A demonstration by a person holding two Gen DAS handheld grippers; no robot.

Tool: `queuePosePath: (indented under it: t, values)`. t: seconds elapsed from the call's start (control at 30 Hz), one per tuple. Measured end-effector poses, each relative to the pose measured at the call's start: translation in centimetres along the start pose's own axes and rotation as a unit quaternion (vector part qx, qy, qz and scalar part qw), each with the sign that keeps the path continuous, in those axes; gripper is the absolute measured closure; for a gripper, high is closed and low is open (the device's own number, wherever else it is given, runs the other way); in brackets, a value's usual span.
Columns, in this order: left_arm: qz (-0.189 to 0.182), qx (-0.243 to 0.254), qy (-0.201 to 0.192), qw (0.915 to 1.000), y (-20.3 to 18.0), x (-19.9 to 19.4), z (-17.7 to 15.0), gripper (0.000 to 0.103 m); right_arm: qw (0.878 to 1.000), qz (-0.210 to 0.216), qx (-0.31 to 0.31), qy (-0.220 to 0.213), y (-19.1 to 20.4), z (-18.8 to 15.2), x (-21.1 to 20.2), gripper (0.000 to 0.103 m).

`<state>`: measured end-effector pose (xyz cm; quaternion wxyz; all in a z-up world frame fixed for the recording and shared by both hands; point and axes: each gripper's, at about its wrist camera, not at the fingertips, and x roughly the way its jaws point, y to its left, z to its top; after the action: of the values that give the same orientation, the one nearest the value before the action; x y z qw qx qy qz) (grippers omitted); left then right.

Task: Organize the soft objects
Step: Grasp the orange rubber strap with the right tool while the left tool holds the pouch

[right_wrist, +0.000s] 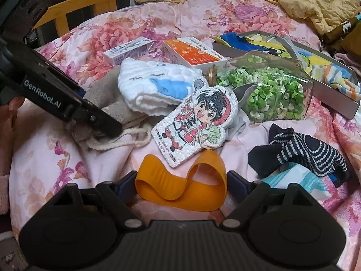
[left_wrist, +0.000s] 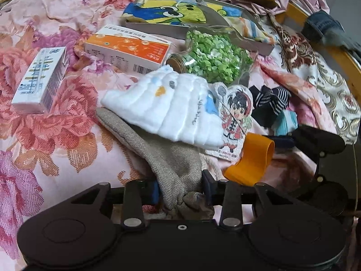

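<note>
A beige linen drawstring bag (left_wrist: 162,153) (right_wrist: 117,106) lies on the flowered bedspread (left_wrist: 56,140), and my left gripper (left_wrist: 181,189) is shut on its bunched end. A white quilted cloth (left_wrist: 171,110) (right_wrist: 153,85) rests on the bag. Beside it lies a cartoon-figure pad (left_wrist: 234,117) (right_wrist: 196,122). An orange rubber band loop (right_wrist: 180,192) (left_wrist: 250,160) sits between the fingers of my right gripper (right_wrist: 180,180), which is open, its pads at the loop's two ends. A dark dotted sock (right_wrist: 304,153) (left_wrist: 270,99) lies to the right.
A glass jar of green paper stars (right_wrist: 270,90) (left_wrist: 214,58) lies on its side behind the pad. An orange box (right_wrist: 194,54), a white box (right_wrist: 128,49) and a metal tray (right_wrist: 334,99) with colourful cloth sit farther back. A wooden bed frame (right_wrist: 61,11) borders the bed.
</note>
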<state>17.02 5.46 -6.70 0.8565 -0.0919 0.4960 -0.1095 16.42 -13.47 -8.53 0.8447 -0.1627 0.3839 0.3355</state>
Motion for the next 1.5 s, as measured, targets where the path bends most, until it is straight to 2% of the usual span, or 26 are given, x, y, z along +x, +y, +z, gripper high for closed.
queuePosePath:
  t: [0.17, 0.3, 0.37, 0.5, 0.6, 0.67, 0.8, 0.9, 1.03, 1.17, 1.27, 1.4, 1.5]
  values:
    - [-0.005, 0.021, -0.011, 0.9997, -0.7, -0.4, -0.1, 0.069, 1.000, 0.000, -0.009, 0.009, 0.0, 0.2, -0.5, 0.030]
    - [-0.037, 0.040, -0.020, 0.9983, -1.5, -0.7, -0.2, 0.070, 1.000, 0.002, -0.011, 0.025, -0.2, 0.5, -0.7, 0.036]
    - [-0.049, 0.060, -0.021, 0.9968, -2.2, -0.9, -0.5, 0.070, 0.999, 0.006, -0.007, 0.039, -0.5, 0.6, -0.8, 0.035]
    - [-0.076, 0.094, -0.024, 0.9923, -3.4, -1.1, -0.9, 0.070, 0.998, 0.007, 0.001, 0.060, -0.8, 0.6, -0.7, 0.027]
    - [-0.097, 0.105, -0.027, 0.9893, -3.9, -1.4, -1.1, 0.070, 0.998, 0.007, 0.005, 0.063, -0.8, 0.3, -0.5, 0.026]
    - [-0.111, 0.107, -0.030, 0.9877, -4.0, -1.5, -1.1, 0.070, 0.998, 0.006, -0.002, 0.061, -0.6, 0.3, -0.6, 0.031]
    - [-0.129, 0.104, -0.043, 0.9852, -4.0, -2.0, -1.1, 0.071, 0.999, 0.008, -0.006, 0.051, -0.4, 0.8, -1.3, 0.054]
    - [-0.134, 0.105, -0.055, 0.9839, -4.0, -2.3, -0.9, 0.071, 0.999, 0.003, -0.011, 0.044, -0.3, 1.2, -1.7, 0.063]
    - [-0.112, 0.117, -0.063, 0.9848, -4.3, -2.7, -1.0, 0.071, 0.999, -0.008, -0.019, 0.031, -0.1, 1.4, -2.0, 0.071]
    - [-0.050, 0.133, -0.077, 0.9868, -4.1, -3.0, -1.0, 0.073, 0.999, -0.021, -0.024, 0.014, 0.1, 1.6, -2.3, 0.074]
    - [-0.007, 0.158, -0.114, 0.9809, -4.2, -3.8, -1.0, 0.073, 1.000, -0.018, -0.018, -0.006, -0.1, 1.8, -2.6, 0.075]
    - [0.004, 0.166, -0.145, 0.9755, -4.2, -4.6, -0.9, 0.074, 1.000, 0.007, 0.006, -0.029, -0.5, 2.2, -3.3, 0.075]
    - [0.028, 0.191, -0.173, 0.9658, -4.8, -5.0, -1.2, 0.074, 0.998, 0.025, 0.026, -0.044, -1.0, 2.6, -3.8, 0.075]
